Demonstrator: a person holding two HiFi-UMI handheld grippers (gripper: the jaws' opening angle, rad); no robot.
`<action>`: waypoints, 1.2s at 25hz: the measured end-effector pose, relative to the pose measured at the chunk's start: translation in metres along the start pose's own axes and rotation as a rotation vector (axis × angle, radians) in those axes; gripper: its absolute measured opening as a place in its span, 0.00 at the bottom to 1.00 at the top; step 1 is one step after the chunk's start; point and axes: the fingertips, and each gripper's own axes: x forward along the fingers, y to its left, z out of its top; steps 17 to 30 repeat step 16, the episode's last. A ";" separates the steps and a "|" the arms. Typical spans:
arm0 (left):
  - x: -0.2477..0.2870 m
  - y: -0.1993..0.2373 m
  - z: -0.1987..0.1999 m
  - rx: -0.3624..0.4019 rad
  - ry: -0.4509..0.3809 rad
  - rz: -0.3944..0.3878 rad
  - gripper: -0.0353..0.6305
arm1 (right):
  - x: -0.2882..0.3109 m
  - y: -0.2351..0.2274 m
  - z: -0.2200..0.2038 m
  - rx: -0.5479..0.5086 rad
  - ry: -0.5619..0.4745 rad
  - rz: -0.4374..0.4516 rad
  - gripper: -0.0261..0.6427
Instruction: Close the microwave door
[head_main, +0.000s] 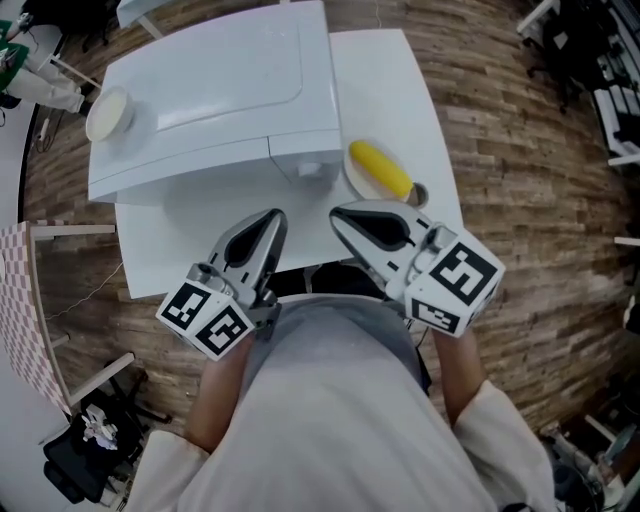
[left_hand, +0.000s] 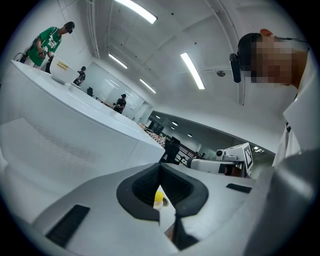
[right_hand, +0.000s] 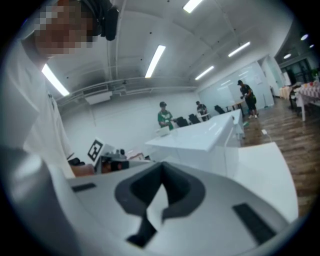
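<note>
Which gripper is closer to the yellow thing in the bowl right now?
Right. The right gripper points just short of the yellow item in its bowl; the left gripper sits farther left, before the microwave.

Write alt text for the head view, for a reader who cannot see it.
Seen from above, a person holds the left gripper and right gripper near their body, tongs shut and empty, pointing at a white microwave on a white table. A yellow object lies in a dish right of the microwave.
</note>
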 end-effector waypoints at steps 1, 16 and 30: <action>-0.001 0.000 0.000 -0.003 0.000 0.003 0.08 | 0.000 0.001 0.001 -0.002 0.001 0.004 0.07; -0.008 0.010 0.006 -0.008 0.014 -0.018 0.08 | 0.023 0.012 -0.001 0.020 -0.003 0.018 0.07; -0.008 0.010 0.006 -0.008 0.014 -0.018 0.08 | 0.023 0.012 -0.001 0.020 -0.003 0.018 0.07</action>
